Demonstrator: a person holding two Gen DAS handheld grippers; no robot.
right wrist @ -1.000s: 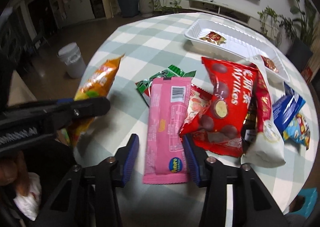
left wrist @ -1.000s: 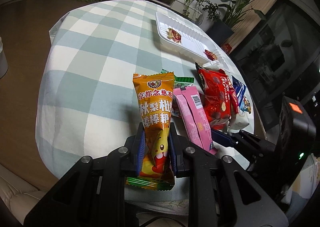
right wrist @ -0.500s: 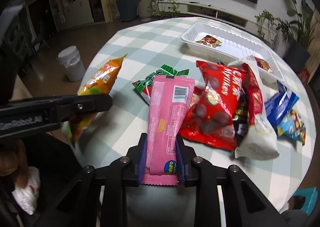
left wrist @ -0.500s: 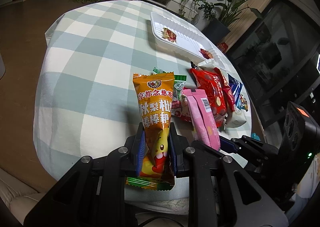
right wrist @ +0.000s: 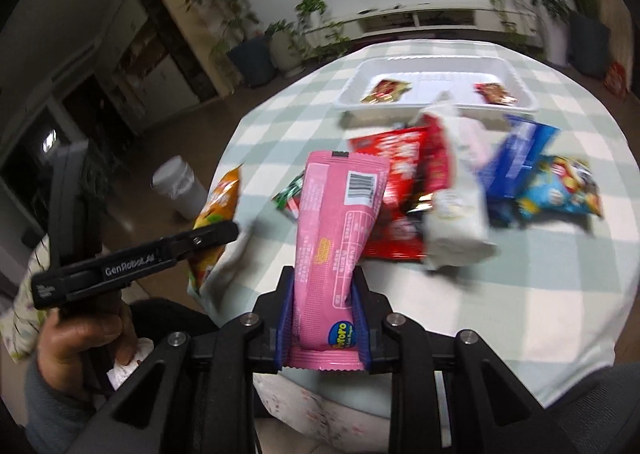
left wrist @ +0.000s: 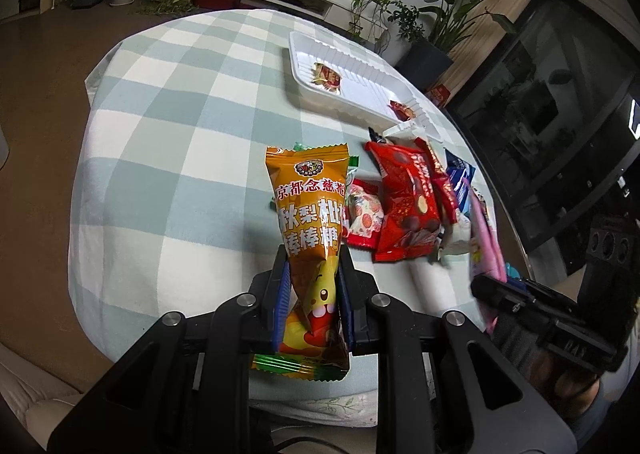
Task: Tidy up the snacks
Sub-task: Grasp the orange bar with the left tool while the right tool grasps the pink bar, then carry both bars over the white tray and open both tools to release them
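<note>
My left gripper [left wrist: 312, 294] is shut on an orange snack packet [left wrist: 310, 209], held upright above the near edge of the checked table. My right gripper [right wrist: 323, 314] is shut on a pink snack packet [right wrist: 340, 221], lifted off the table and tilted. In the left wrist view the pink packet [left wrist: 486, 238] shows edge-on at the right, with the right gripper [left wrist: 496, 290] below it. In the right wrist view the left gripper [right wrist: 208, 232] and orange packet [right wrist: 218, 209] sit at the left. A white tray [left wrist: 360, 101] at the far side holds two small red packets.
A pile of snacks lies mid-table: a red packet [right wrist: 400, 181], a white one [right wrist: 456, 221], a blue one [right wrist: 516, 157], a colourful one [right wrist: 560, 189] and a green one [right wrist: 290, 191]. A white bin [right wrist: 180, 185] stands on the floor to the left. Potted plants line the far wall.
My right gripper closed on the pink packet and lifted it off the table, rolling and swinging sideways. My left gripper kept the orange packet almost still.
</note>
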